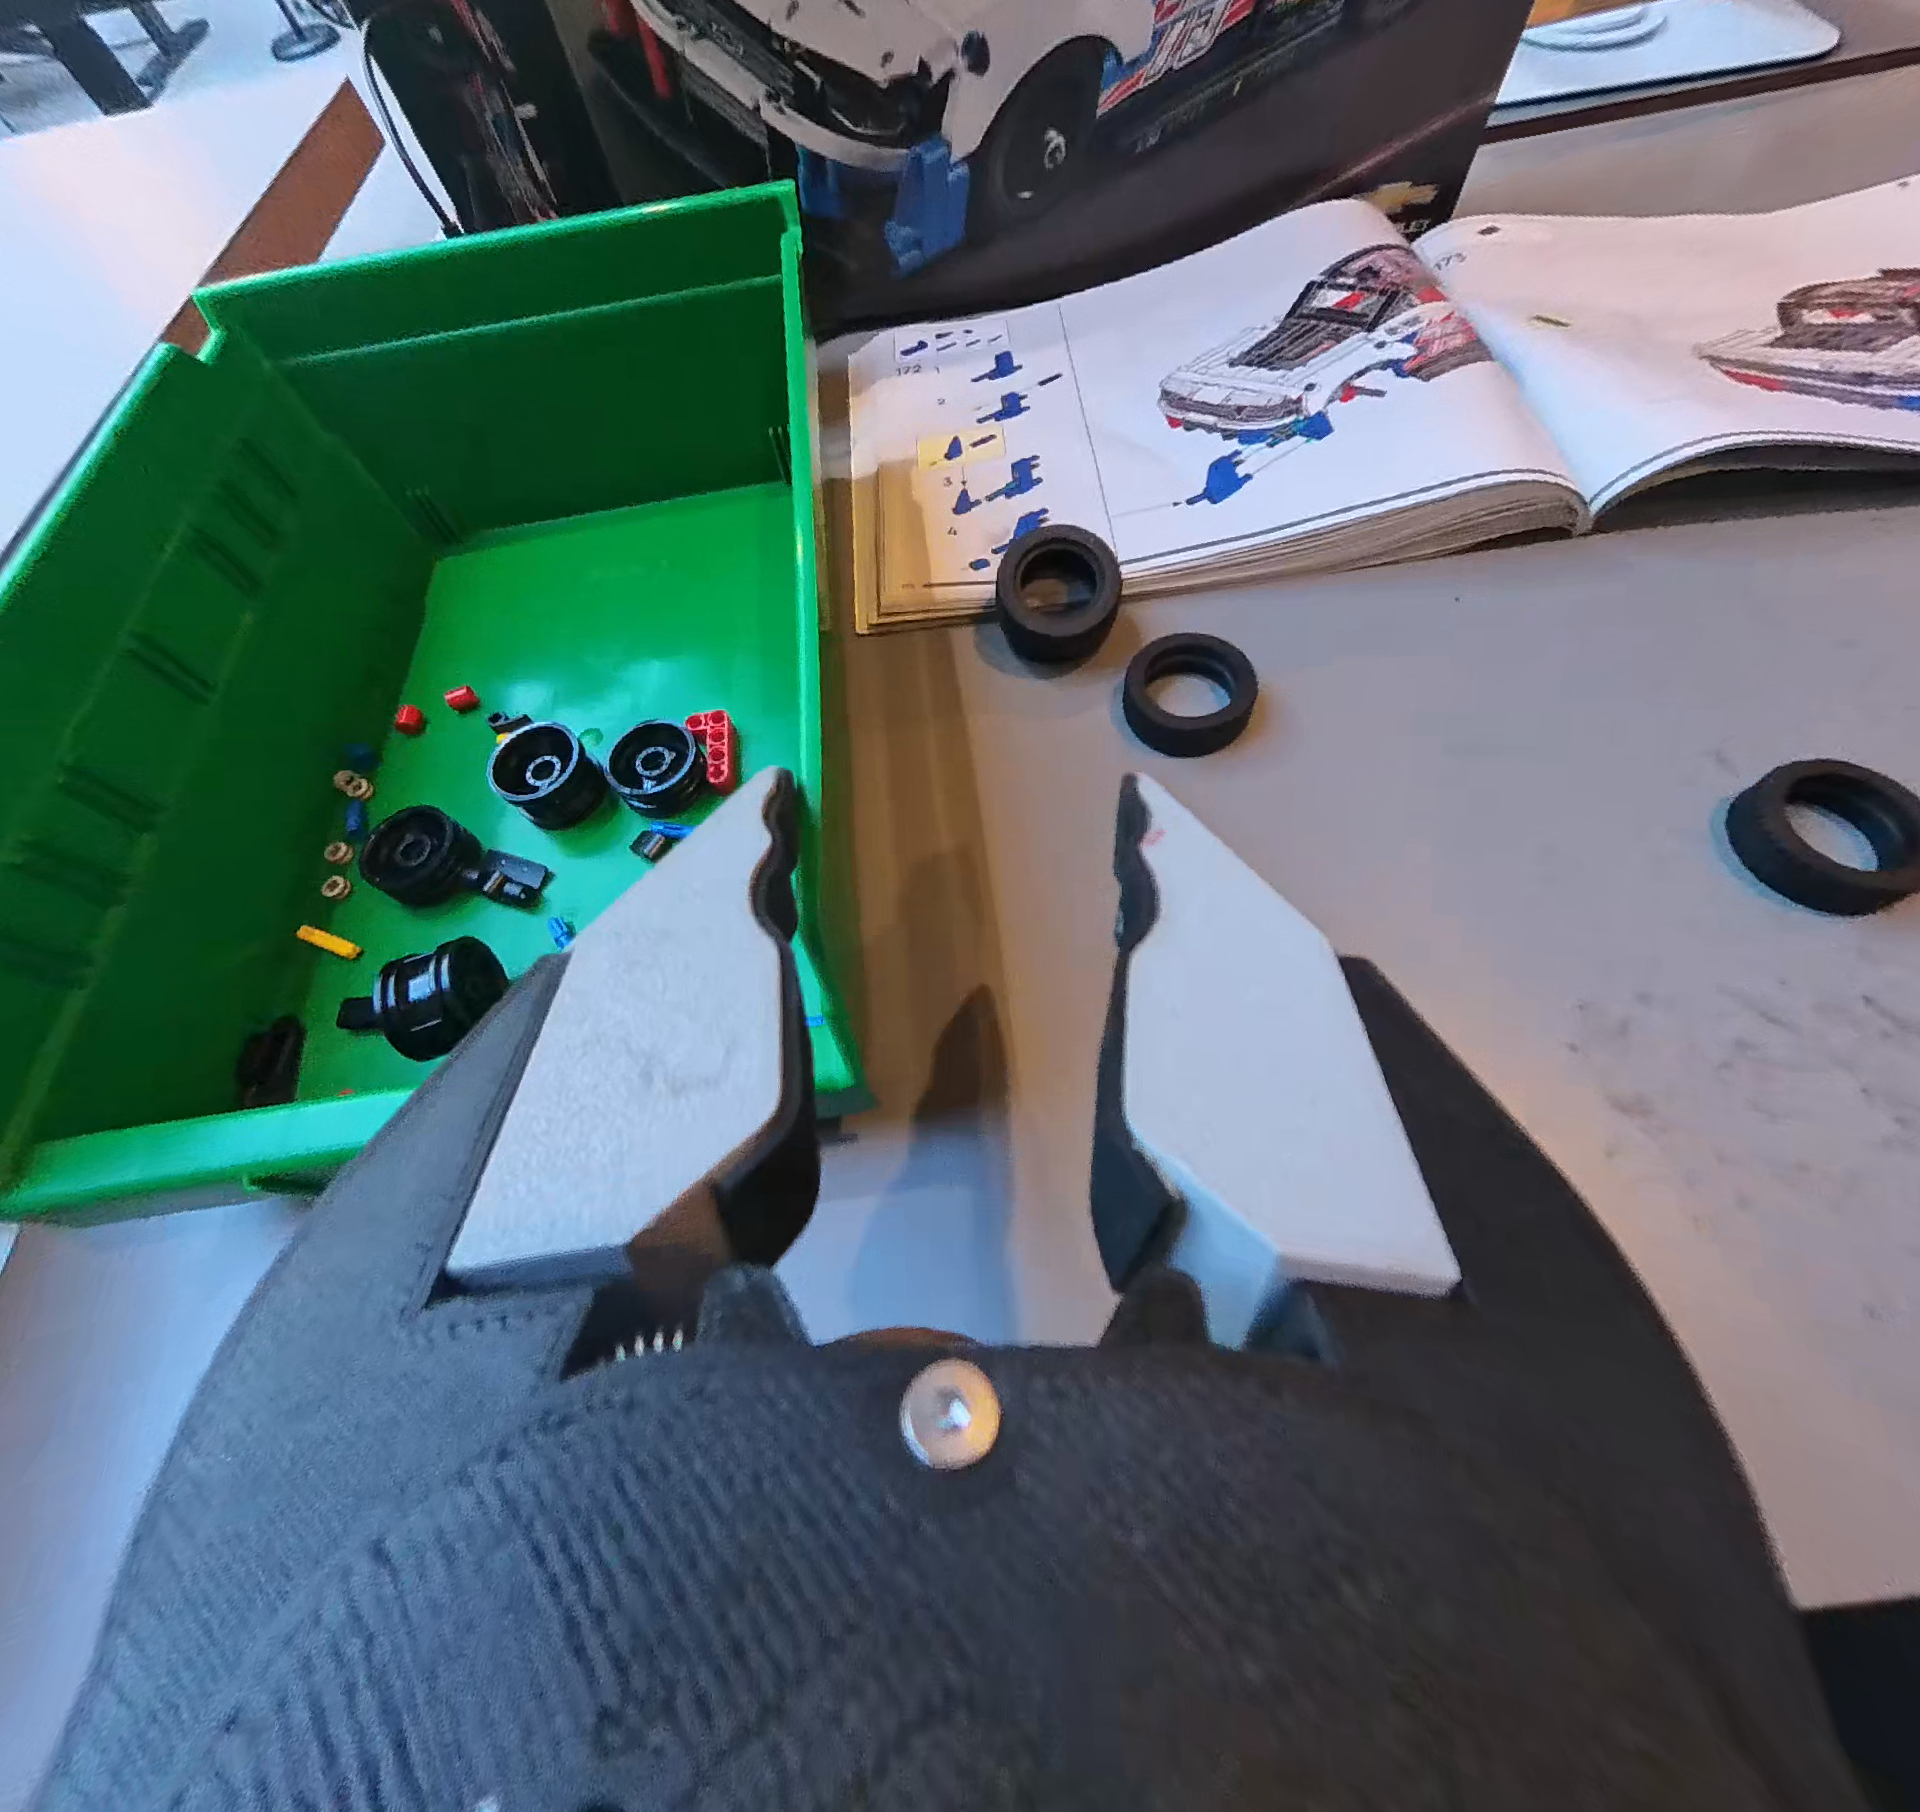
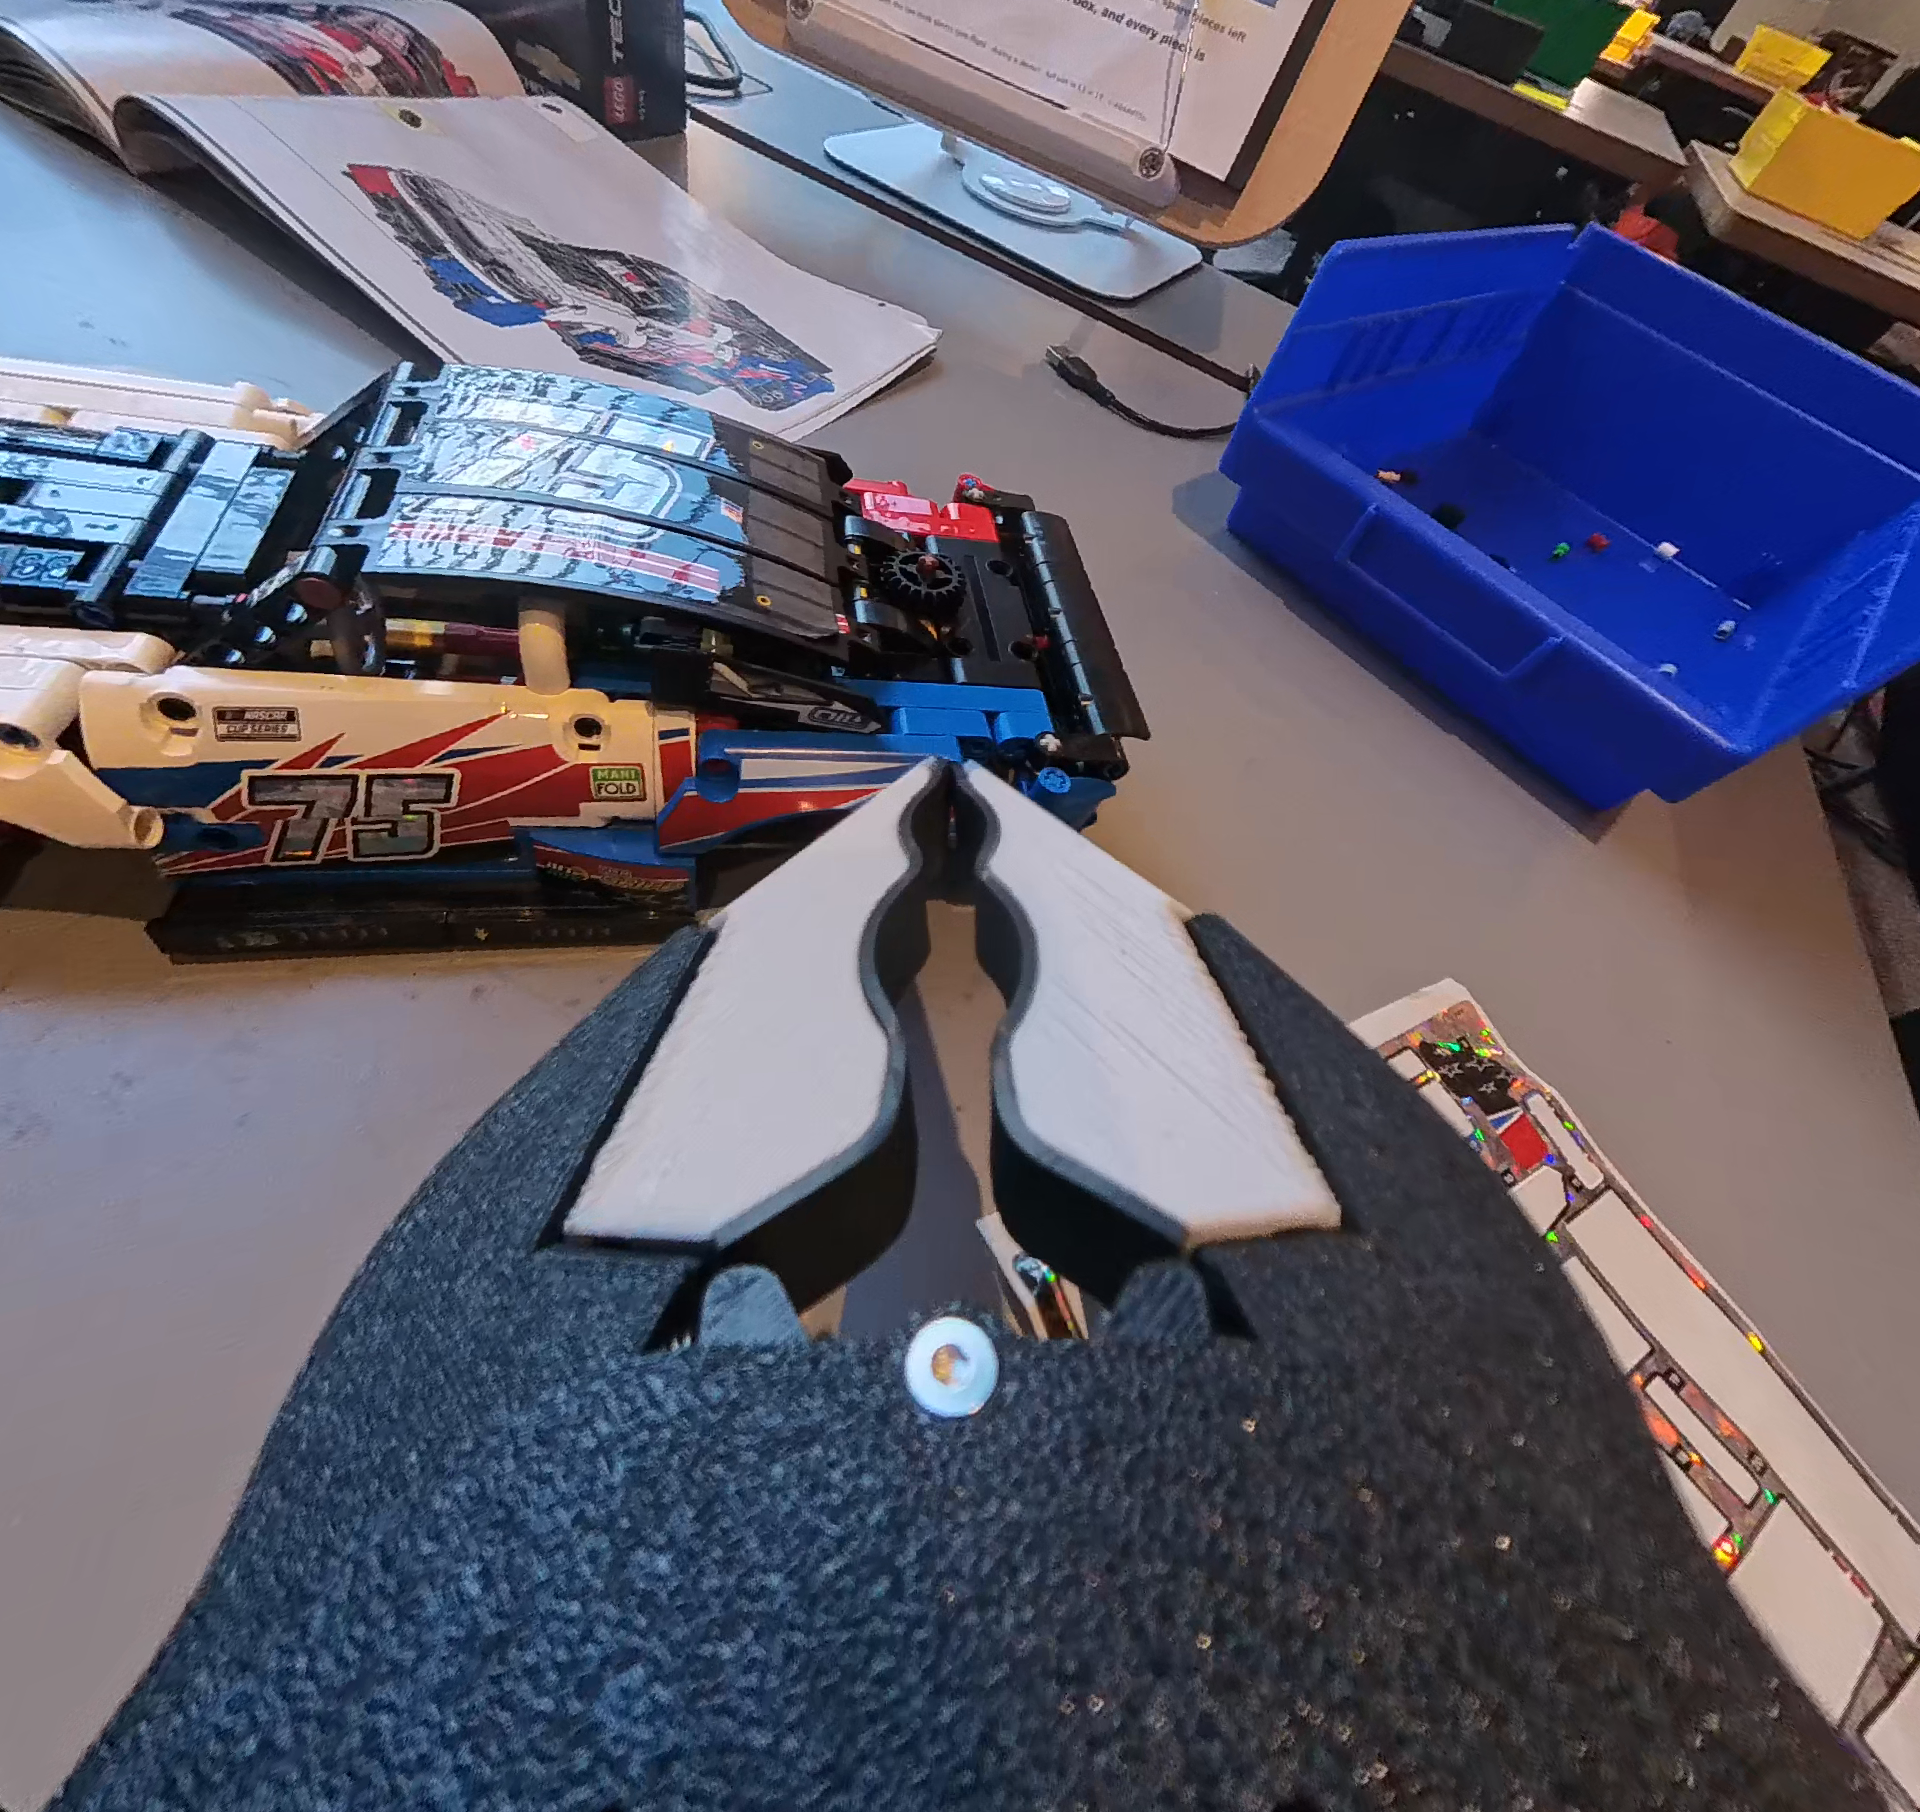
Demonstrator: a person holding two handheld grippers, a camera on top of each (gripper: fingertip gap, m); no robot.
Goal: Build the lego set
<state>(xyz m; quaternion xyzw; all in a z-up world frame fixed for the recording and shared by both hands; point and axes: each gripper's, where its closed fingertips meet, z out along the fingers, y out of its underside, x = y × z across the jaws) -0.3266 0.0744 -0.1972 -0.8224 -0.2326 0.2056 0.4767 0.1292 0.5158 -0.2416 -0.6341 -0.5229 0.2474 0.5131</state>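
Just beyond closed right gripper: lego car, rear nearest.

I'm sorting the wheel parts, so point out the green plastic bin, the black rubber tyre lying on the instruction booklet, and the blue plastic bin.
Green plastic bin (image 1: 499, 328): left wrist view, inner back wall.
Black rubber tyre on the instruction booklet (image 1: 1103, 609): left wrist view, right sidewall.
Blue plastic bin (image 2: 1455, 619): right wrist view, front outer wall.
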